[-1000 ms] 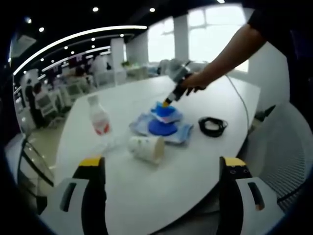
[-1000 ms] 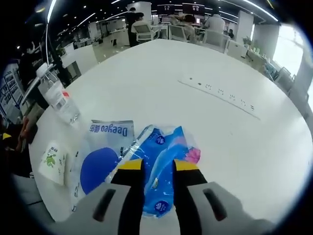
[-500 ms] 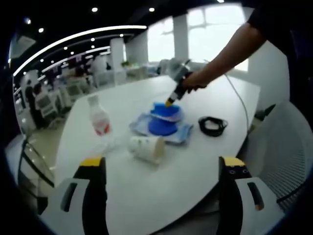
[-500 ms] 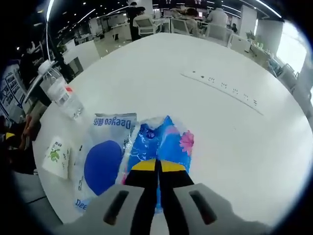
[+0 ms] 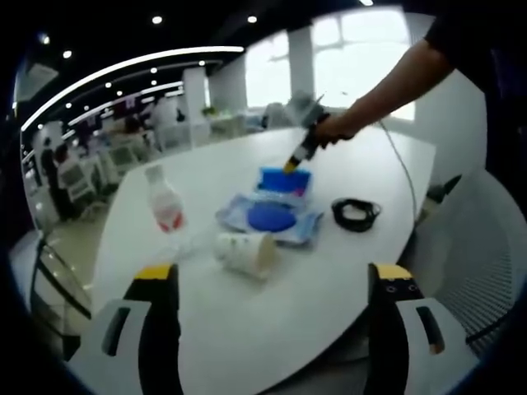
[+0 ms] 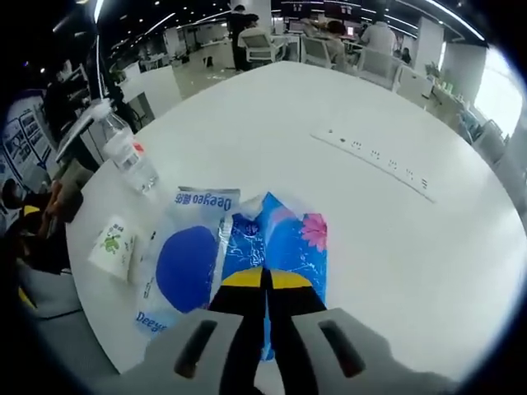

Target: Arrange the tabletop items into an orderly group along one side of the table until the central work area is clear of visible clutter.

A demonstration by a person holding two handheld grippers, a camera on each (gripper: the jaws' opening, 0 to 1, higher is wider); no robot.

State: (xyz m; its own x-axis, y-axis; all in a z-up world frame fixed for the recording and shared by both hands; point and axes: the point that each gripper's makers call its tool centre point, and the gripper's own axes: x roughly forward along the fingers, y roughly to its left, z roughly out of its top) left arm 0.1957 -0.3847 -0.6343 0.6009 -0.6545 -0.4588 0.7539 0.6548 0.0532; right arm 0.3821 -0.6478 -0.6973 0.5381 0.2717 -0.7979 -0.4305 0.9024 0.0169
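Observation:
My right gripper point(image 6: 265, 278) is shut on a blue tissue pack with a pink flower point(image 6: 280, 243) and holds it up off the table; the same pack point(image 5: 285, 179) hangs under that gripper point(image 5: 294, 161) in the left gripper view. Beneath it lies a flat wipes packet with a blue circle point(image 6: 185, 263) point(image 5: 270, 219). A paper cup point(image 5: 244, 250) point(image 6: 113, 245) lies on its side, a clear water bottle with a red label point(image 5: 166, 204) point(image 6: 129, 158) stands nearby, and a coiled black cable point(image 5: 355, 213) rests to the right. My left gripper point(image 5: 276, 284) stands open near the table edge.
The white oval table point(image 5: 214, 321) carries a built-in socket strip point(image 6: 375, 163). Office chairs, desks and people stand beyond the table's far side point(image 6: 329, 41). A chair point(image 5: 486, 271) is close on the right, and a person's arm point(image 5: 387, 82) reaches over the table.
The right gripper, open around the tissue pack a second ago, has shut on it and lifted it off the wipes packet. The left gripper has stayed put.

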